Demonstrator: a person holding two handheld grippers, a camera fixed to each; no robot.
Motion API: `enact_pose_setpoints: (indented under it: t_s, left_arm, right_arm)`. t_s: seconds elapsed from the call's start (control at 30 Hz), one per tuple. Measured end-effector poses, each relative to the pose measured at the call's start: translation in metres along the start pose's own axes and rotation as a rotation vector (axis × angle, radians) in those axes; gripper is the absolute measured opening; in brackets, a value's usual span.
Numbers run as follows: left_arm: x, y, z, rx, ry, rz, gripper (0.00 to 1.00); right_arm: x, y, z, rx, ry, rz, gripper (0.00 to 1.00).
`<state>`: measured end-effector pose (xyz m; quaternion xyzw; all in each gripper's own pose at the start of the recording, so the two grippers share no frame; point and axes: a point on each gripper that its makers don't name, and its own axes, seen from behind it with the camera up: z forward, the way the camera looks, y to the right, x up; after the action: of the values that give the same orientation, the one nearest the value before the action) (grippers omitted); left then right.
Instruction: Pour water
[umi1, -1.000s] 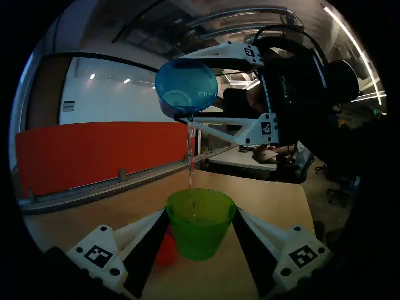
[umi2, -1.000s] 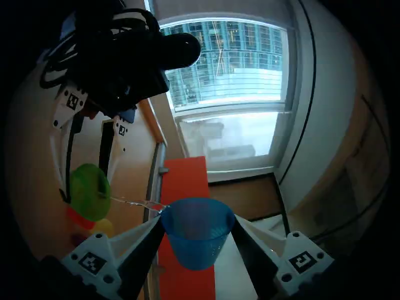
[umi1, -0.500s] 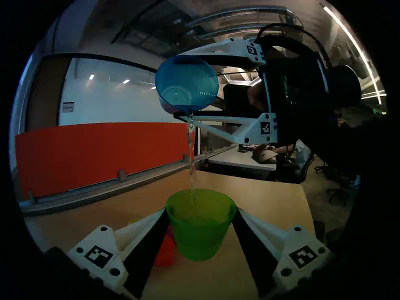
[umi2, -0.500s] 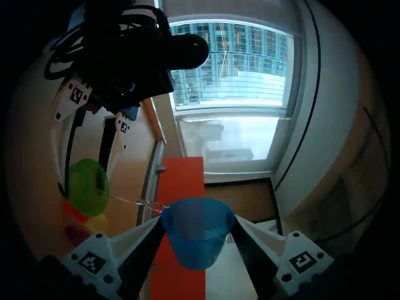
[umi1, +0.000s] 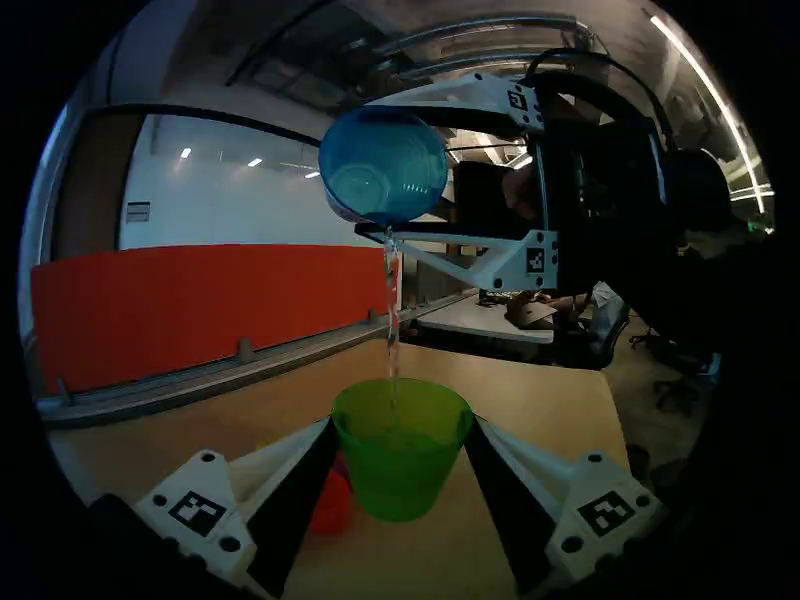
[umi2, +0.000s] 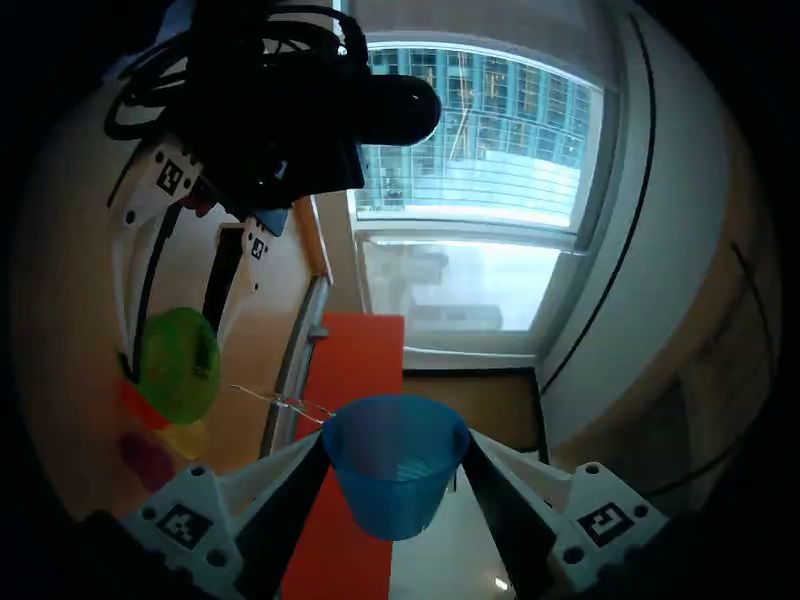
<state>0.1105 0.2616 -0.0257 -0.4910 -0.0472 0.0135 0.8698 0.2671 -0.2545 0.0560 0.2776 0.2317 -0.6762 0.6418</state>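
Two neighbours: red cup left, orange panel far.
Left gripper: clamps our translucent green cup.
Right gripper: clamps blue cup.

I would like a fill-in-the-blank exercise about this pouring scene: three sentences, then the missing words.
1. The tilted cup in the right gripper is ____ in colour.
2. Water falls from it into the lower cup, which is ____.
3. The left gripper holds the lower cup ____, not tilted.

Missing words: blue; green; upright
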Motion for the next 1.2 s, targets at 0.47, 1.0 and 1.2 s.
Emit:
enact_pose_setpoints:
  t_s: [0.47, 1.0, 1.2]
  left_arm:
    - [-0.001, -0.002, 0.000, 0.006, -0.002, -0.003, 0.86]
    - [-0.002, -0.003, 0.000, 0.009, -0.004, -0.004, 0.86]
    - [-0.002, -0.002, 0.000, 0.009, -0.005, 0.000, 0.86]
  right_arm:
    - [0.009, -0.002, 0.005, -0.001, 0.009, -0.078, 0.91]
    - [0.009, -0.003, 0.002, 0.001, 0.015, -0.051, 0.91]
    - [0.004, -0.010, 0.000, 0.013, 0.011, 0.077, 0.91]
